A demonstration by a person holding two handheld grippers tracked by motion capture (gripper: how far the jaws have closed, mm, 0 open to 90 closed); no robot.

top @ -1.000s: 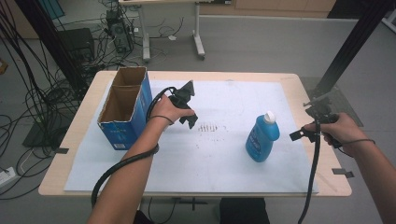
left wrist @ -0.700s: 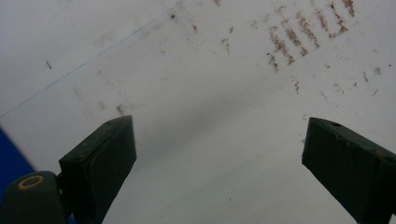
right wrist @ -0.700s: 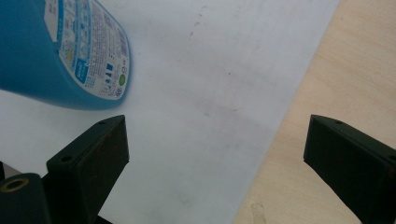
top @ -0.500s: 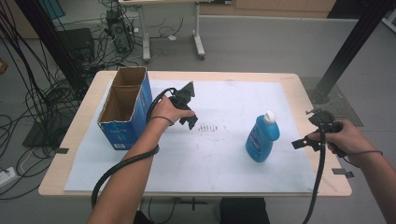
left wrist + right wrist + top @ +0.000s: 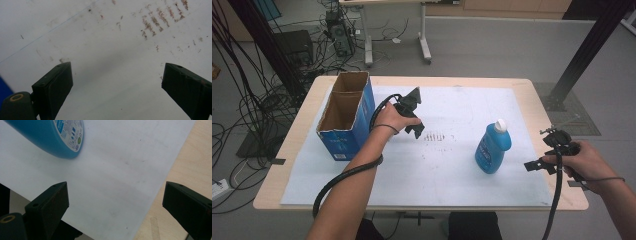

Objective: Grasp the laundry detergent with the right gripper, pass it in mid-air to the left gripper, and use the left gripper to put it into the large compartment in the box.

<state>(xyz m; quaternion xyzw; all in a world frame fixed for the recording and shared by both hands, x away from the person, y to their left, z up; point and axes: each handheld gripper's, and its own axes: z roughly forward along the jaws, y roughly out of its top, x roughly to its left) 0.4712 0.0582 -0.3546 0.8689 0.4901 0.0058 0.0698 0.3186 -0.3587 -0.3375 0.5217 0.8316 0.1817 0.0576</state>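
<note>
Compared with the earlier high views: right gripper (image 5: pixel 536 163) has shifted down-frame along the tabletop's (image 5: pixel 532 100) right edge, toward the person's side, and now sits lower than the blue bottle's (image 5: pixel 492 150) base. Left gripper (image 5: pixel 414 122) unchanged, same spot beside the blue cardboard box (image 5: pixel 346 122). Bottle and box have not moved.

Right gripper: jaws stand wide apart, nothing between them. In the right gripper view (image 5: pixel 115 202) they frame bare white sheet (image 5: pixel 112 165) and the wooden tabletop edge; the bottle (image 5: pixel 50 137) lies ahead and off to the upper left, apart from both jaws, no contact.

Left gripper: jaws also spread wide and empty, pointed down at the white sheet over a patch of reddish-brown smudge marks (image 5: pixel 160 22), seen in the left gripper view (image 5: pixel 117 85).

Bottle stands upright on the white sheet, right half of the tabletop, white cap up, just to the left of the right gripper and well apart from the left gripper
</note>
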